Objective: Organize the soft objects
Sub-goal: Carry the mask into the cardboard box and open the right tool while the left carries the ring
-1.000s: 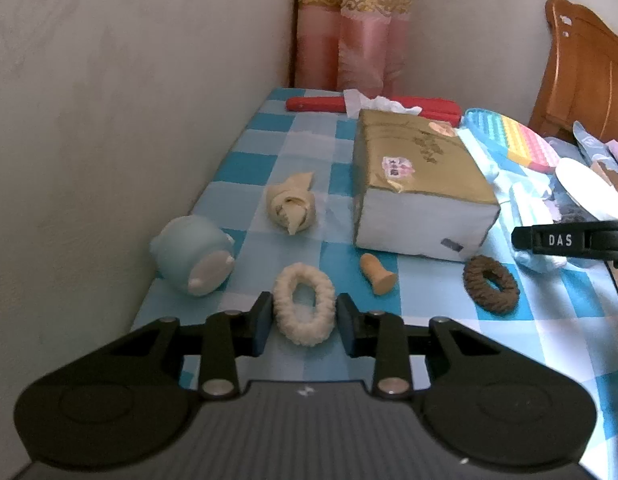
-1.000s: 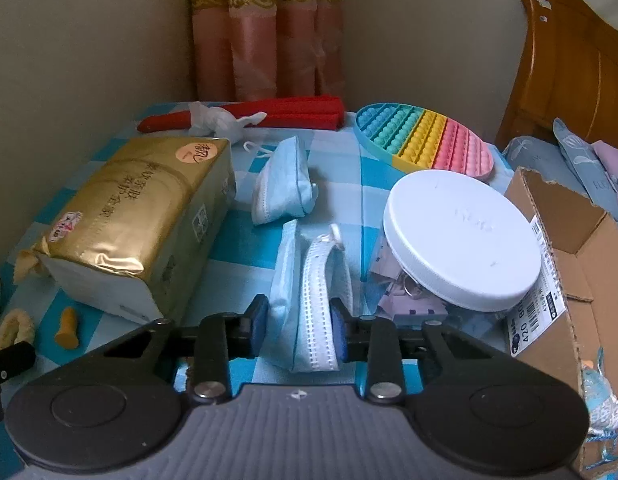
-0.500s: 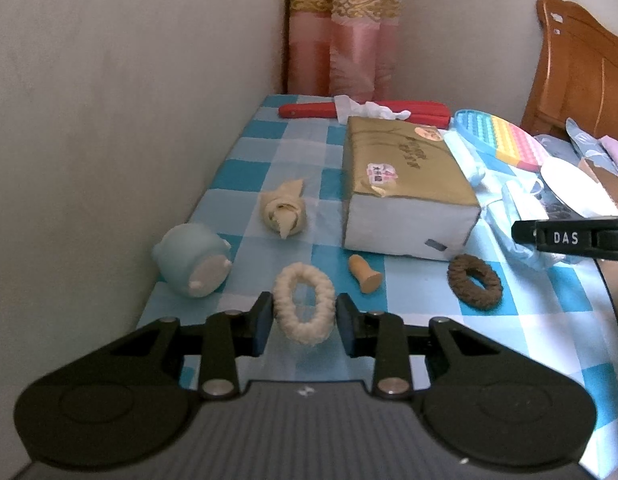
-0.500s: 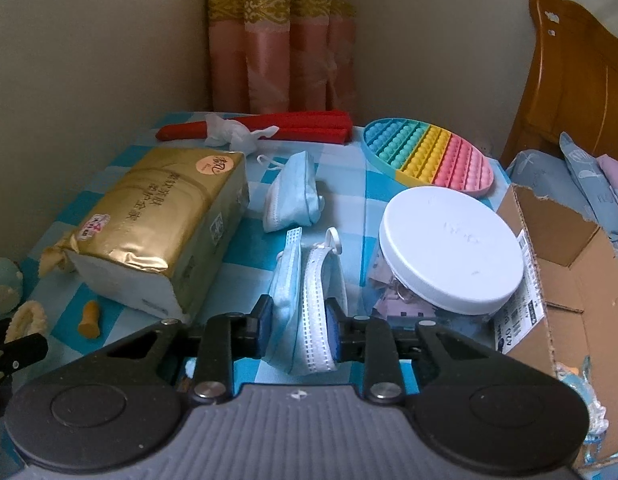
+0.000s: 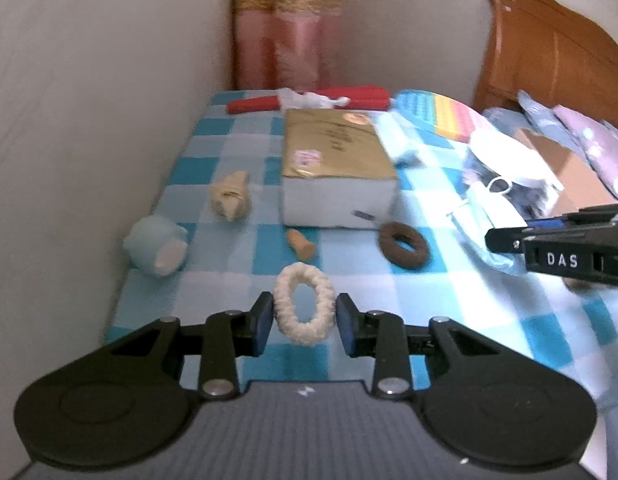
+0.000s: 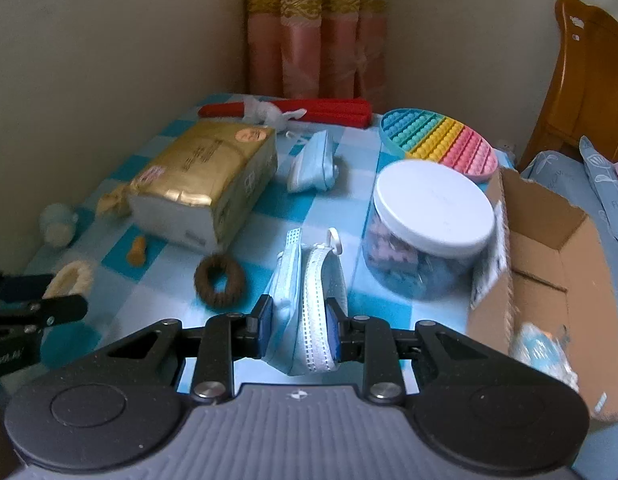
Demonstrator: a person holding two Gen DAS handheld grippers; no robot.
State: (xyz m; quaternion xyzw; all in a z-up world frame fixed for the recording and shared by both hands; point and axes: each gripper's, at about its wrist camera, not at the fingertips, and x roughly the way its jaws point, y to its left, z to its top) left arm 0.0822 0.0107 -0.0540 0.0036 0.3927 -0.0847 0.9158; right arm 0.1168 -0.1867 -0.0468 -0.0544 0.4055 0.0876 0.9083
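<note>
My left gripper [image 5: 303, 322] is shut on a cream fluffy hair tie [image 5: 303, 307], held above the blue checked tablecloth [image 5: 213, 168]. My right gripper [image 6: 299, 326] is shut on a stack of light blue face masks [image 6: 307, 292], lifted off the cloth. A brown hair tie [image 5: 404, 243] lies between the two grippers and also shows in the right wrist view [image 6: 219, 279]. A small orange soft piece [image 5: 301, 243], a cream knotted cloth [image 5: 230, 200] and a pale blue plush [image 5: 157, 246] lie on the left side.
A gold tissue pack [image 6: 205, 184] lies mid-table. A white-lidded clear jar [image 6: 431, 216], an open cardboard box [image 6: 549, 272], a rainbow pop toy [image 6: 441, 140], another mask [image 6: 315, 162] and a red roll [image 6: 321, 110] are around. A wall runs along the left; a wooden headboard [image 5: 549, 52] stands right.
Both grippers have pulled back and risen with their loads. The cream hair tie and the masks stay gripped. The brown hair tie has come into the right wrist view.
</note>
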